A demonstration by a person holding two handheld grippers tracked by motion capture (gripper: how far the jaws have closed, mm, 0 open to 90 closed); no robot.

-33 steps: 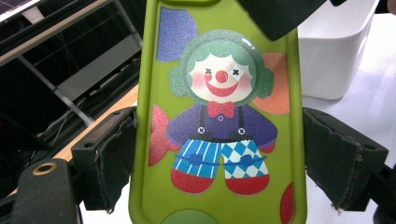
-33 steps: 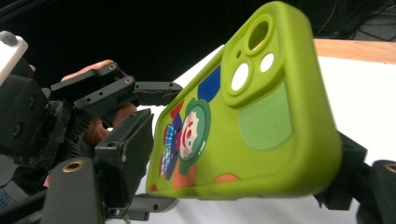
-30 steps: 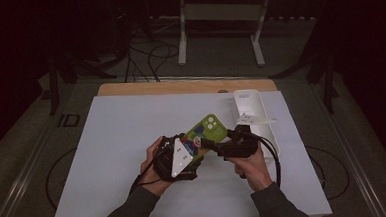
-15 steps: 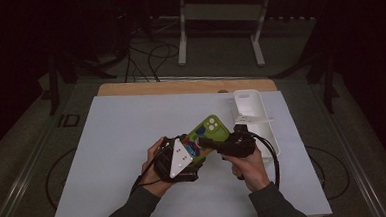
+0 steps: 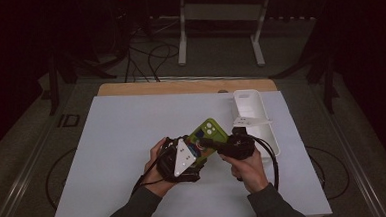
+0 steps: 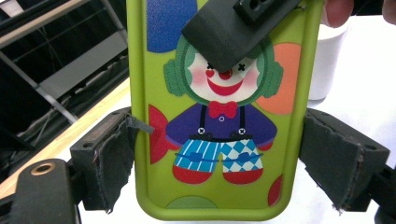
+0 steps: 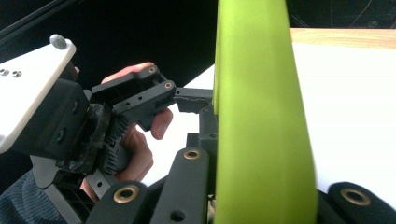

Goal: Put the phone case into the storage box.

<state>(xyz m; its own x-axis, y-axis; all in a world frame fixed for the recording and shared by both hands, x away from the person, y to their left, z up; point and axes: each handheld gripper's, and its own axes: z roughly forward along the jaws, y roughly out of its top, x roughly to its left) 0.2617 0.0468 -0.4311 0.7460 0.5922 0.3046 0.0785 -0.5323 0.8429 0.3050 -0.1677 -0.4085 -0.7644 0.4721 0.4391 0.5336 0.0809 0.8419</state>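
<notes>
A lime-green phone case (image 5: 210, 132) printed with a clown is held above the white mat between both grippers. In the left gripper view the case (image 6: 219, 140) stands upright. My left gripper (image 6: 219, 158) is shut on its two long edges, pads touching each side. A finger of the right gripper (image 6: 233, 32) lies across the clown's face. In the right gripper view the case (image 7: 257, 116) shows edge-on, with my right gripper (image 7: 261, 186) shut on its front and back. A finger of the left gripper (image 7: 191, 99) touches the case's edge. From above, the left gripper (image 5: 199, 147) comes from the lower left and the right gripper (image 5: 212, 143) from the right.
A white oblong tray (image 5: 262, 135) sits at the mat's right side, just behind the right hand, with a flat white piece (image 5: 251, 120) across it. The white mat (image 5: 122, 142) covers a wooden table (image 5: 180, 86). Cables trail from both grippers toward the person.
Both hands and the case have drifted slightly toward the person. Both grips look the same.
</notes>
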